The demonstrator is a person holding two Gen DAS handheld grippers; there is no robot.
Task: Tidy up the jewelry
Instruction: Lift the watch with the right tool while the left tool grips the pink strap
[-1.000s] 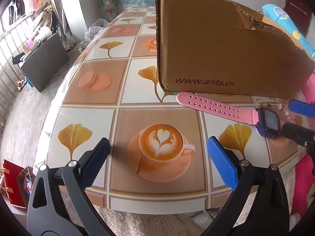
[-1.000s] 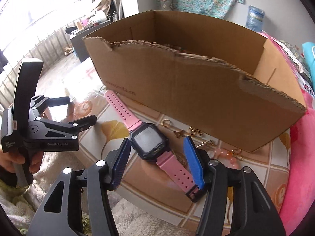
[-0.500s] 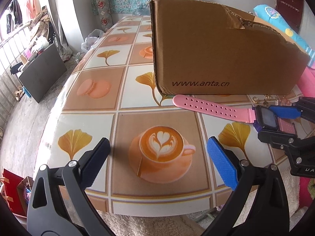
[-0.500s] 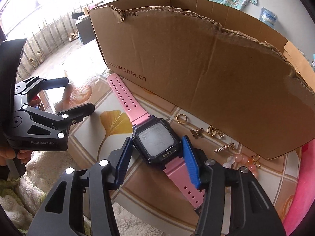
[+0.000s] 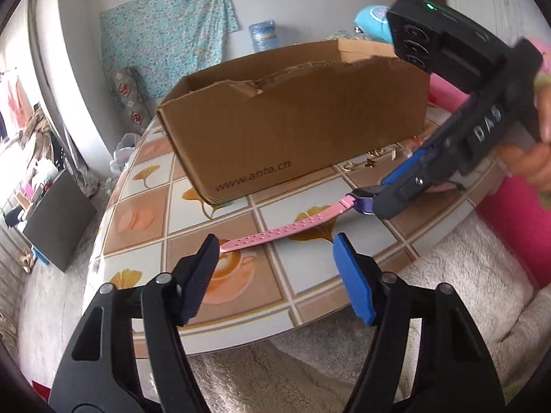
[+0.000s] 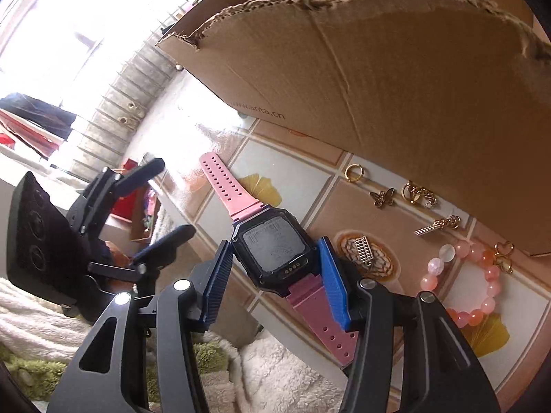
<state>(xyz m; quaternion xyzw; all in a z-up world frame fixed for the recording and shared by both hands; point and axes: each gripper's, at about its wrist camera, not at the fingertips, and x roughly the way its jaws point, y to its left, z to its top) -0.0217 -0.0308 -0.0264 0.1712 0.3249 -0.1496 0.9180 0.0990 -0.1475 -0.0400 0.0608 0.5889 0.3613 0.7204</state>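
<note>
A teal floral cloth (image 5: 165,31) hangs on the pale wall, with a clear plastic water bottle (image 5: 263,36) beside it. A fluffy cream blanket (image 5: 458,265) lies against the tiled-pattern tabletop (image 5: 193,192), near a dark flat board (image 5: 56,213) on the floor.

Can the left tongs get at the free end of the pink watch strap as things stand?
Probably yes. The strap's free end lies flat on the table just beyond the left tongs, nothing between. The right tongs clamp only the watch body.

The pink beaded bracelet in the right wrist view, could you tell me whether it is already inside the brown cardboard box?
No, the pink beaded bracelet lies on the patterned tabletop outside the brown cardboard box, beside its front wall.
</note>
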